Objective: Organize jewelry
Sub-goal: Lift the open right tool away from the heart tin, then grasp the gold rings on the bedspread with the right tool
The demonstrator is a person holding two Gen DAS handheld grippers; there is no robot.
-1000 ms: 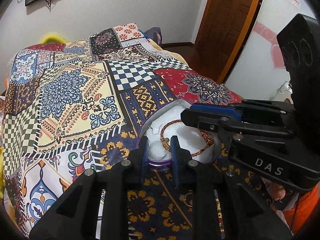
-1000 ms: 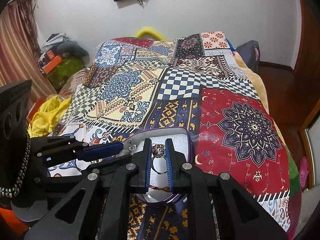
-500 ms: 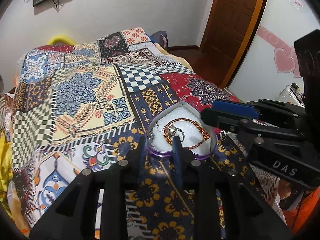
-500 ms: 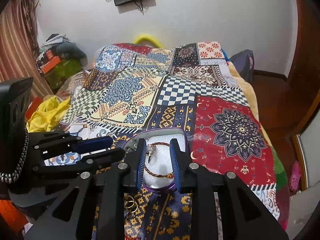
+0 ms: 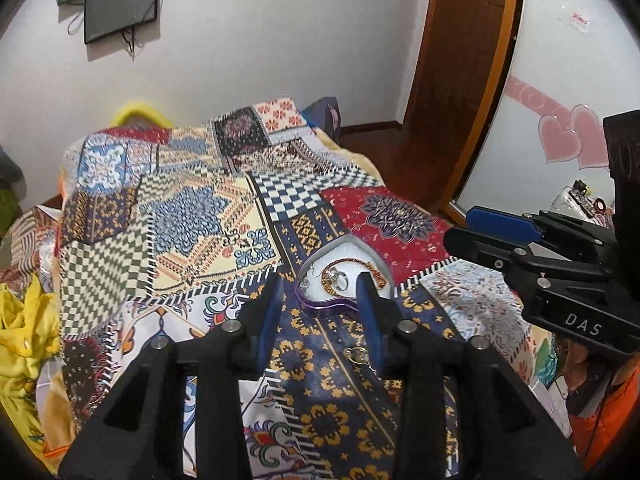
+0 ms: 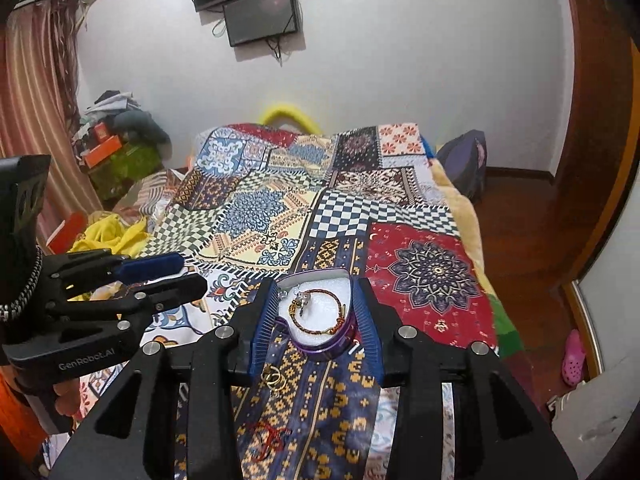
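while both grippers hang above the bed, the heart-shaped purple box [image 6: 320, 320] sits on the patchwork bedspread [image 6: 260, 216] in front of them, its white foam bed holding a braided bracelet [image 6: 318, 314] and a cluster of small silver pieces [image 6: 301, 301] that i cannot tell apart. the left gripper [image 5: 320, 308] has its fingers released and opening, nothing between them but the view of the box and the cloth. the right gripper [image 6: 316, 320] is likewise let go and opening, the box framed in its gap but not touched.

loose gold rings [image 6: 274, 378] lie on the navy-and-gold patch just in front of the box, and a red thread bracelet [image 6: 270, 438] lies nearer the cameras. these look very light, thin and slippery; i judge the rings want a pinch across the band with the blue pads kept low to the cloth, since a hard squeeze could flick them away. the thread bracelet looks limp and should drape, so it can be taken anywhere along its loop. the box looks light with a stiff wall, and could slide if nudged; its rim is the place to steady it.

the bedspread is soft and busy in pattern, so small metal can sink or hide in it. beyond are a white wall, a wall-mounted screen [image 6: 260, 12], a wooden door [image 5: 460, 80], a striped curtain [image 6: 36, 80] and yellow cloth [image 6: 108, 236] beside the bed.
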